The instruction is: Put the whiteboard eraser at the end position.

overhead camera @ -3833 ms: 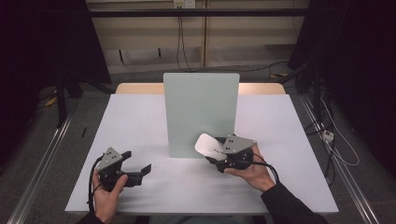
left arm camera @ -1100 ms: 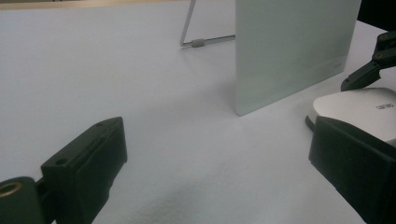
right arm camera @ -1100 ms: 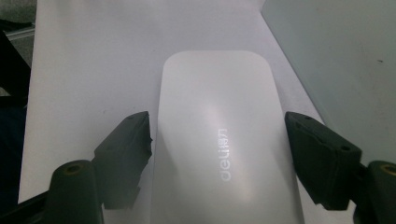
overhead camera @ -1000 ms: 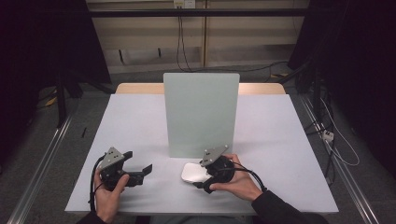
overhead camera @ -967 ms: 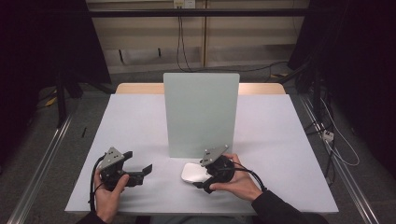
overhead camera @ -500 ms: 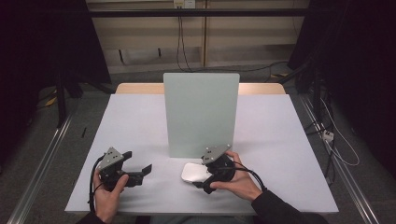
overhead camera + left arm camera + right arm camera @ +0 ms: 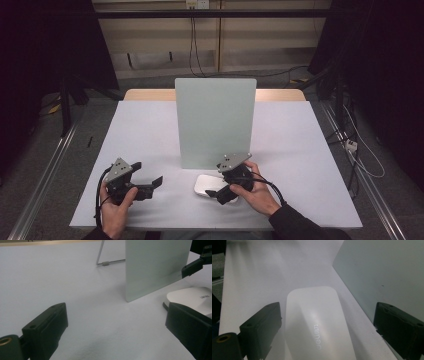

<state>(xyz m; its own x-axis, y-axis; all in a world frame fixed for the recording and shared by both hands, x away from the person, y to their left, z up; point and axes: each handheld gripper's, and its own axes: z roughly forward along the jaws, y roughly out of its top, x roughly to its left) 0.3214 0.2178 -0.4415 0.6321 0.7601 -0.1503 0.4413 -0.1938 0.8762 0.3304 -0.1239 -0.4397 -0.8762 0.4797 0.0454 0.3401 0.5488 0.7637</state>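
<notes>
A white computer mouse (image 7: 206, 183) lies flat on the white table (image 7: 145, 130) in front of an upright pale green panel (image 7: 215, 120). My right gripper (image 7: 216, 187) points left over it. In the right gripper view the mouse (image 7: 317, 327) lies between the jaws of the right gripper (image 7: 328, 311), with a gap on each side. Those jaws have just been opening wide, then closing a touch. My left gripper (image 7: 151, 187) rests at the front left, open, pointing toward the mouse (image 7: 192, 298). Nothing is between the jaws of the left gripper (image 7: 116, 310).
The panel (image 7: 155, 265) stands just behind the mouse, propped by a wire stand (image 7: 102, 260) at its back. In the right gripper view the panel (image 7: 382, 272) rises close on the right. The table's front edge runs just below both hands.
Since the oldest frame my right gripper has brought the mouse down and to the left, from beside the panel's foot onto the table. Over the last second neither hand has shifted.
</notes>
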